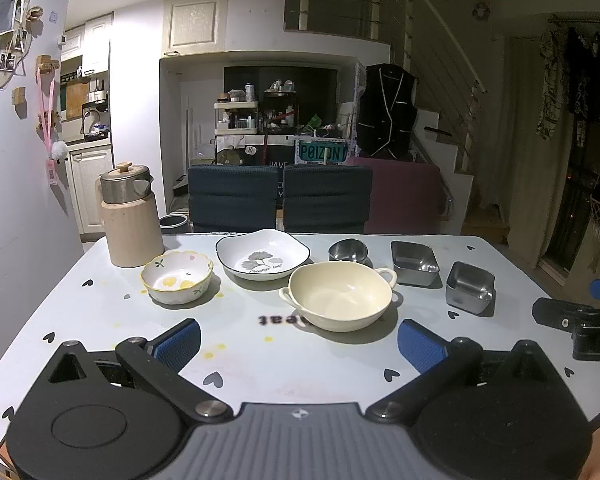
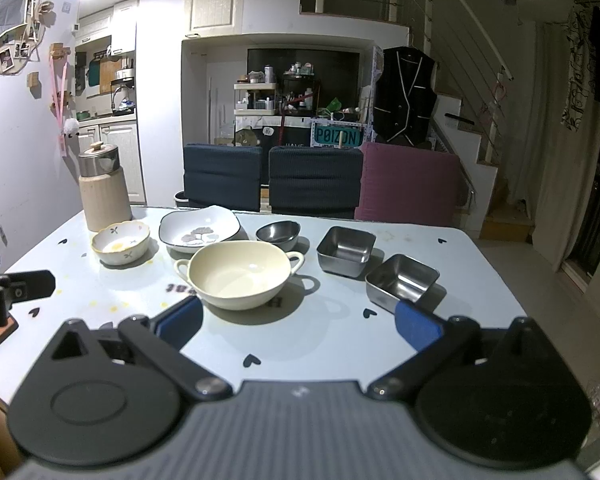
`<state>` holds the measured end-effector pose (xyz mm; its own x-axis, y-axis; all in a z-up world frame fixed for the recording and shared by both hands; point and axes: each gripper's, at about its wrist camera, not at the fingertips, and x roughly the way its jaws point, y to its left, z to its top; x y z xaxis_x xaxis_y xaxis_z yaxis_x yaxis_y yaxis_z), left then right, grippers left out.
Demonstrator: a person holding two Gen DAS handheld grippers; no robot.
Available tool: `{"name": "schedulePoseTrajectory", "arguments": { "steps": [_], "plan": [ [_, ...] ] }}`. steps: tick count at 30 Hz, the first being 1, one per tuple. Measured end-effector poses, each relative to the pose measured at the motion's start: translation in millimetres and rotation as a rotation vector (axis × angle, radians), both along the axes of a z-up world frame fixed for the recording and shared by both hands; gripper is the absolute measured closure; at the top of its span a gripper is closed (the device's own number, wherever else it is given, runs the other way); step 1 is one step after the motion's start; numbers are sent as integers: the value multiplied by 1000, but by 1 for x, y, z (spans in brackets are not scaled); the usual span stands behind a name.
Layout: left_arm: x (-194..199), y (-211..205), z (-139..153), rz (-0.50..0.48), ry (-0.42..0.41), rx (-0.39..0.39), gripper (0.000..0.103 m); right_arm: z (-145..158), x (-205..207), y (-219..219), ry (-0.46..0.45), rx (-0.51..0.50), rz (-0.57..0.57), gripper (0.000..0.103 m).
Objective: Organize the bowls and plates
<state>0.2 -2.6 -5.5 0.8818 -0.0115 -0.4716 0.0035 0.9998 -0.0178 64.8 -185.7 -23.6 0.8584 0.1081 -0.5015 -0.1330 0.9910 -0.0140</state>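
A beige thermos jug (image 1: 130,216) stands at the table's (image 1: 100,320) far left corner, at about 10 o'clock from the left gripper (image 1: 299,344). Behind the table are two dark blue chair backs (image 1: 233,198) and a maroon one (image 1: 404,194). Nothing stands between either gripper and the dishes.

The printed word on the tabletop is partly covered by the cream two-handled bowl (image 1: 338,300), and the right gripper (image 2: 299,320) shows in the left view only as a black piece cut off at the right edge. The room's right side is dark and hard to read.

Both grippers hover over the near table edge with jaws spread wide and nothing between the blue pads (image 1: 180,342). The cream bowl lies at 12 o'clock, just beyond each gripper's tips. The small floral bowl (image 1: 177,282) sits at 11 o'clock, the white leaf-print plate (image 1: 262,254) behind the cream bowl, a round steel bowl (image 1: 348,250) beside it, and two square steel dishes (image 1: 415,262) (image 1: 470,287) at 1 to 2 o'clock; the nearer one (image 2: 402,282) lies just past the right gripper's right pad.
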Motion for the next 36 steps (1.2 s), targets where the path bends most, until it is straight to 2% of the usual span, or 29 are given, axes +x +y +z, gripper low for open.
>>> {"name": "schedulePoseTrajectory", "arguments": {
  "steps": [31, 36],
  "plan": [
    [0, 2, 0, 1, 0, -4, 0, -1, 0, 0, 4, -2, 0, 0],
    [1, 1, 0, 2, 0, -10, 0, -8, 1, 1, 6, 3, -9, 0]
  ]
}}
